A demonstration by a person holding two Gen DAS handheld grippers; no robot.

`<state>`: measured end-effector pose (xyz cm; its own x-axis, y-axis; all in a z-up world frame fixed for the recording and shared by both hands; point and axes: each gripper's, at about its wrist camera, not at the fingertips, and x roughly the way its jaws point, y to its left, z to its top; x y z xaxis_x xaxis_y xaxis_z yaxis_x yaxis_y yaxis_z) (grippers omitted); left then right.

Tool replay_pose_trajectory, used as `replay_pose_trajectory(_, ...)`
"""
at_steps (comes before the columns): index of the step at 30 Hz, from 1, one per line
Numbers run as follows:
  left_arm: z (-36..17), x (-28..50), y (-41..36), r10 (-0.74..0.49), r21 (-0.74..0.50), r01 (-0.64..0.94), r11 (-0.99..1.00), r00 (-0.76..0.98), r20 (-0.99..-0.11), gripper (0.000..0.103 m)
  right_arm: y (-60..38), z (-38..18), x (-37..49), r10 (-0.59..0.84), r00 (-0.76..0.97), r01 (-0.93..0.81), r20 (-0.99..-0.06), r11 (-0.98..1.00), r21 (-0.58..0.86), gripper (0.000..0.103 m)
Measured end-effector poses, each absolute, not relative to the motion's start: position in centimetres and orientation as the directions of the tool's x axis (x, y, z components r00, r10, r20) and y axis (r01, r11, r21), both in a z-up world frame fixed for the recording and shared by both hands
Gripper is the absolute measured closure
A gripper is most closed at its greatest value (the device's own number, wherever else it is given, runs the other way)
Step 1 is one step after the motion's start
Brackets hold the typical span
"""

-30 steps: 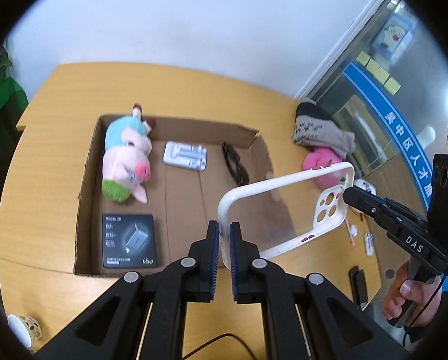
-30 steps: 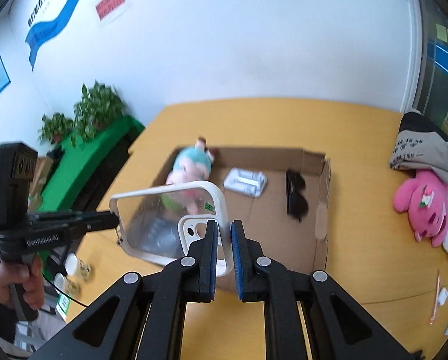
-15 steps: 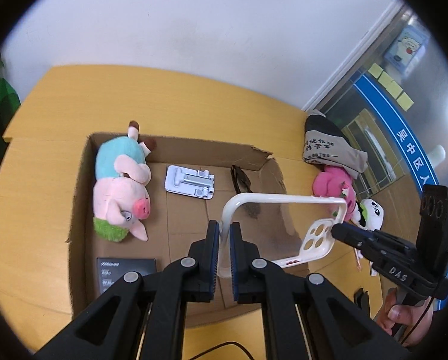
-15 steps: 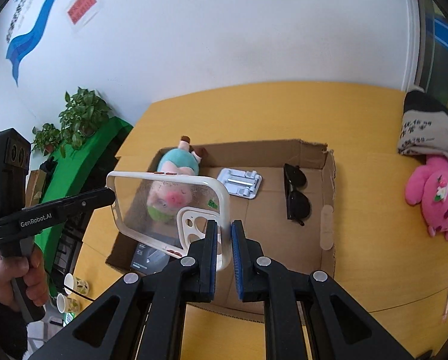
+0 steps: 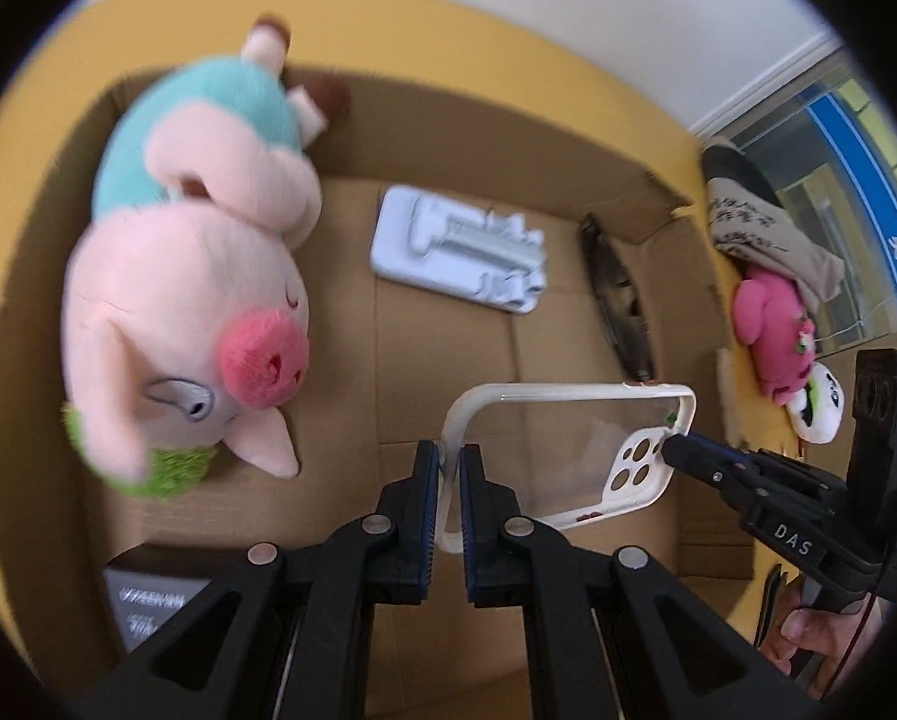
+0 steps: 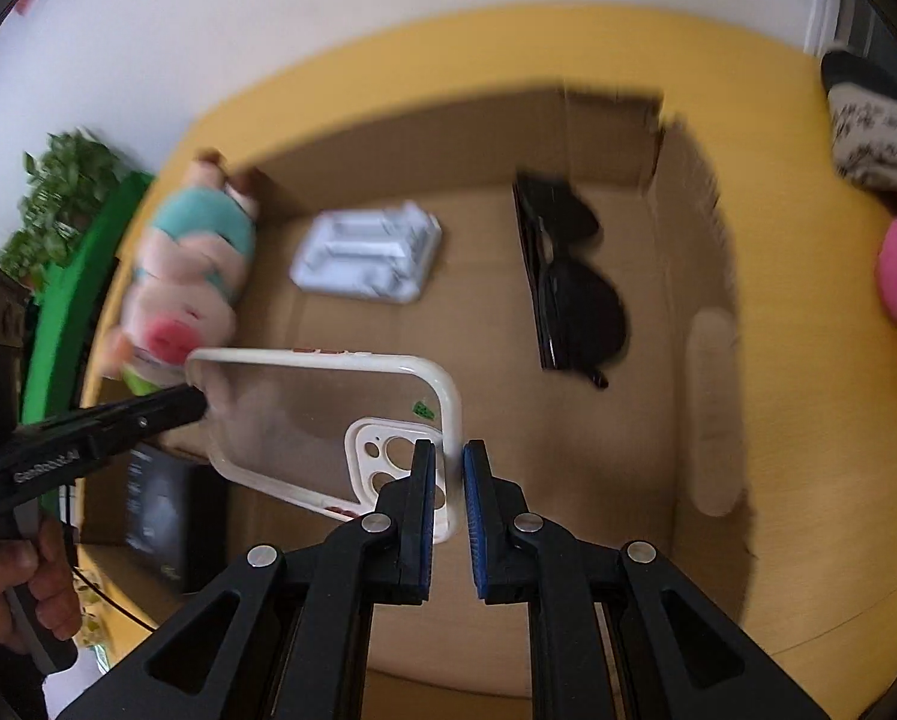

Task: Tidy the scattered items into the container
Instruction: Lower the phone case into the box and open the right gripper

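Both grippers, left gripper (image 5: 446,489) and right gripper (image 6: 448,495), are dropping into the cardboard box (image 5: 460,120), fingers pinching the phone case (image 5: 574,450); keeping it level, releasing together on bare floor.

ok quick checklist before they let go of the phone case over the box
1. Left hand-held gripper shut on the phone case rim: ok.
2. Right hand-held gripper shut on the opposite end, by the camera cutout: ok.
3. Case is over the cardboard box, not the table: ok.
4. Bare box floor below the case, apart from the pig plush, white stand and sunglasses: ok.
5. Clear of the black box in the near corner: cannot tell, its edge lies close under the case.
6. Case low enough to release gently: cannot tell.
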<state>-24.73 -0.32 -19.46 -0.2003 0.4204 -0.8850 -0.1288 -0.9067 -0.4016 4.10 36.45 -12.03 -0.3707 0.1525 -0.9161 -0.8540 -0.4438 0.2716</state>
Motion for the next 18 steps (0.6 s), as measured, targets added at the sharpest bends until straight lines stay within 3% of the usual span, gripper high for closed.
replay_pose_trajectory(8,-22.7,-25.5,0.4,0.386,-0.378,-0.089,-0.922,-0.117,-0.915,0.097,38.4,-16.6,3.8,0.042,-0.32,-0.883,-0.946,-0.374,0.282,0.088)
replay_pose_trajectory(10,-21.1,-24.8,0.3,0.361,-0.35,-0.094,-0.932,-0.152,-0.92,0.086,38.5,-15.7,4.0,0.045,-0.318,-0.888,-0.947,-0.364,0.281,0.066)
replay_pose_trajectory(11,-20.0,-24.5,0.3,0.341,-0.327,-0.105,-0.939,-0.177,-0.923,0.08,38.4,-14.9,4.0,0.059,-0.307,-0.892,-0.95,-0.367,0.265,0.036)
replay_pose_trajectory(12,-18.4,-24.0,0.4,0.317,-0.297,-0.119,-0.947,-0.208,-0.926,0.064,38.2,-13.8,4.1,0.081,-0.298,-0.893,-0.951,-0.375,0.247,0.012)
replay_pose_trajectory(13,-17.1,-23.6,0.4,0.303,-0.28,-0.128,-0.952,-0.236,-0.923,0.046,37.9,-12.5,4.0,0.101,-0.301,-0.888,-0.948,-0.392,0.24,0.007)
replay_pose_trajectory(15,-13.2,-22.2,0.5,0.283,-0.246,-0.153,-0.957,-0.317,-0.905,0.035,37.0,-9.1,3.9,0.148,-0.308,-0.873,-0.94,-0.438,0.216,0.006)
replay_pose_trajectory(18,-7.1,-20.0,0.6,0.282,-0.216,-0.199,-0.956,-0.41,-0.867,0.032,35.2,-4.6,3.5,0.202,-0.304,-0.85,-0.931,-0.499,0.17,0.005)
